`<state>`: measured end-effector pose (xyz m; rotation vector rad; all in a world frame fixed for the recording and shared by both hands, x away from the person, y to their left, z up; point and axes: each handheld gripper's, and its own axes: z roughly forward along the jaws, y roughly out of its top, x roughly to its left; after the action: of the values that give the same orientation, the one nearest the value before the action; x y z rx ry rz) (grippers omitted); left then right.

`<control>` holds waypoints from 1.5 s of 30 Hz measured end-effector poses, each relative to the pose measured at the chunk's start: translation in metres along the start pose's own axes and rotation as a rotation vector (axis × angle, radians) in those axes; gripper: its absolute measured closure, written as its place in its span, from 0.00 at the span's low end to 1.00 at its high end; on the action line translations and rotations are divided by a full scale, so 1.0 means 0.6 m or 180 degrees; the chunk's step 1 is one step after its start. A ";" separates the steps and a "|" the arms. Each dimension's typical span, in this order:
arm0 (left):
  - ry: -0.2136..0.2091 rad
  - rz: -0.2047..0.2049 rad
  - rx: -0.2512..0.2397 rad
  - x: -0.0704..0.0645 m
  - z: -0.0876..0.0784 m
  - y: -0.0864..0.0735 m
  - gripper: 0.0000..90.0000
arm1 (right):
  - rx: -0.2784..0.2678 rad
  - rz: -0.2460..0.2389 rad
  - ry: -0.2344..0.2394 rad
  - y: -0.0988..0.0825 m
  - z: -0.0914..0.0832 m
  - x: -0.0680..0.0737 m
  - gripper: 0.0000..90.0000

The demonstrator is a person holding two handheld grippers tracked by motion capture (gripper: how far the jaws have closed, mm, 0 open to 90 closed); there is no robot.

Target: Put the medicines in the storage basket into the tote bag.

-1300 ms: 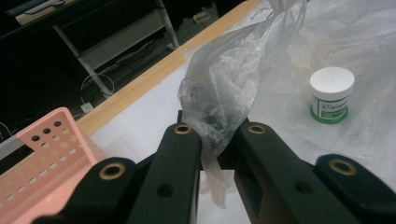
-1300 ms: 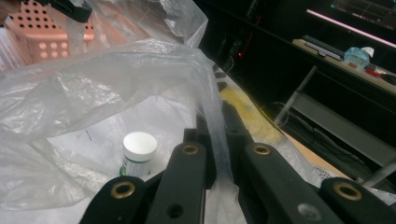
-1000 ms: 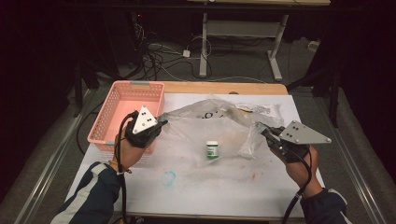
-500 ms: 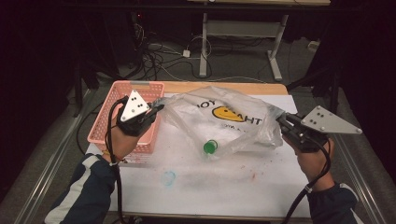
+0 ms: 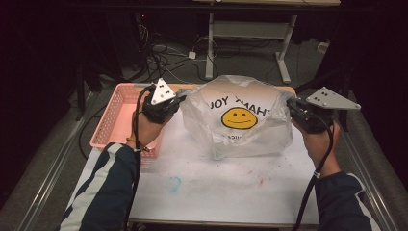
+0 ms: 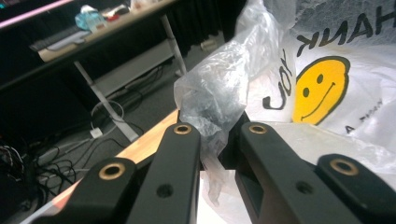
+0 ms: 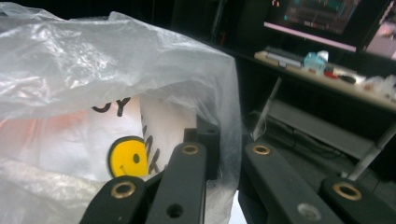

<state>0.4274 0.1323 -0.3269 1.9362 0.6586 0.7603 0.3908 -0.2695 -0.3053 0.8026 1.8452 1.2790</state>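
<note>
Plastic bag hangs stretched between both hand-held grippers, left and right, each apparently pinching an edge, above the surface.

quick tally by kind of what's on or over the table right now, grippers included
plastic bag: 1, clear with a yellow smiley face, held up between the two grippers
pink basket: 1, at the table's left edge
grippers: 2, left gripper and right gripper, each pinching a side of the bag
total: 4
</note>
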 end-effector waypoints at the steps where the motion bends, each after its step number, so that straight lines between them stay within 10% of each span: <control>1: -0.0016 -0.0019 0.0011 0.001 0.009 -0.001 0.96 | 0.0027 0.0003 -0.0022 -0.003 0.006 -0.003 1.00; 10: 0.0090 -0.0055 0.0042 0.014 0.067 0.014 0.96 | 0.0264 0.0043 -0.0196 -0.020 0.061 -0.038 1.00; 21: 0.0242 0.0036 -0.0140 0.047 0.083 0.101 0.95 | 0.0386 0.0199 -0.0467 0.035 0.092 -0.104 1.00; 32: 0.0385 -0.0065 0.0001 0.042 0.162 0.118 0.69 | 0.0738 0.0402 -0.0784 0.013 0.145 -0.174 1.00; 39: -0.0023 -0.0218 0.0119 0.012 0.179 0.097 0.28 | 0.0911 0.0594 -0.0845 -0.025 0.160 -0.204 1.00; 45: -0.0403 -0.0424 0.0494 -0.027 0.219 0.030 0.28 | 0.0914 0.0663 -0.0801 -0.036 0.148 -0.205 1.00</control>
<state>0.5155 0.0397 -0.3647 2.0388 0.7790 0.5122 0.5294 -0.3337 -0.3192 1.2783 1.7953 0.9910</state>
